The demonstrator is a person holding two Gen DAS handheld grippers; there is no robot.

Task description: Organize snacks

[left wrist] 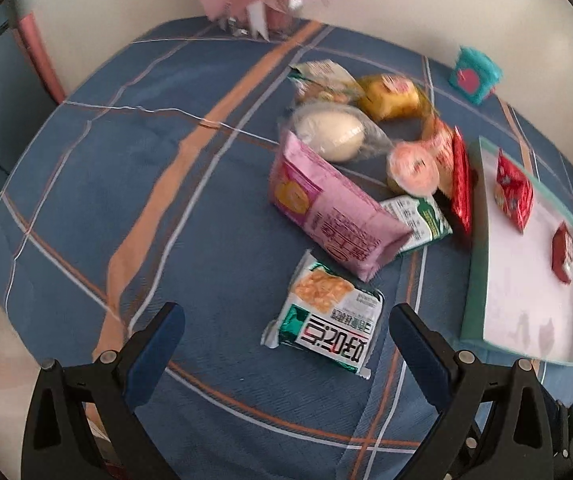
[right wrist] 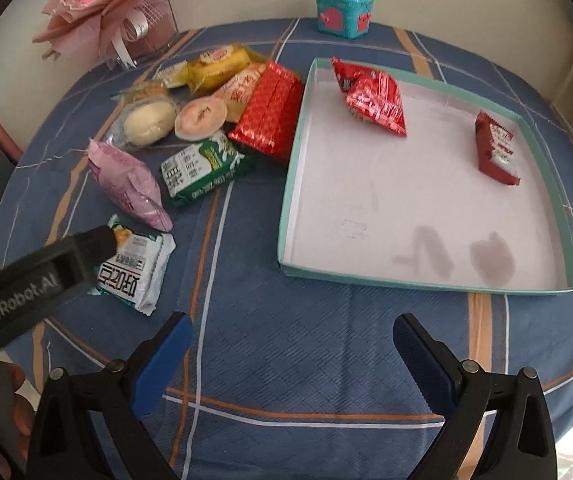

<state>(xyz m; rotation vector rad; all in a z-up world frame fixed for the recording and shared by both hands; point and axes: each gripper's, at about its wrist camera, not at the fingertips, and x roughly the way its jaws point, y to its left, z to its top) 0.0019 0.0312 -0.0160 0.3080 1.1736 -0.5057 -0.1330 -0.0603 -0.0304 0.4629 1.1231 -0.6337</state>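
Hovering with jaws spread and empty, the left gripper [left wrist: 286, 332] has the white-and-green cracker packet [left wrist: 324, 316] lying between its fingertips; the right wrist view shows its finger covering that packet's corner. Equally released, the right gripper [right wrist: 292, 344] sits short of the tray [right wrist: 290, 196], whose red packets [right wrist: 374, 98] carry blurred print.

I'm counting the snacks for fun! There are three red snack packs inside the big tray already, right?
Not quite: the tray holds two red packs, not three, a shiny red bag and a dark red packet. The right wrist view shows this. The third red pack lies outside on the tablecloth.
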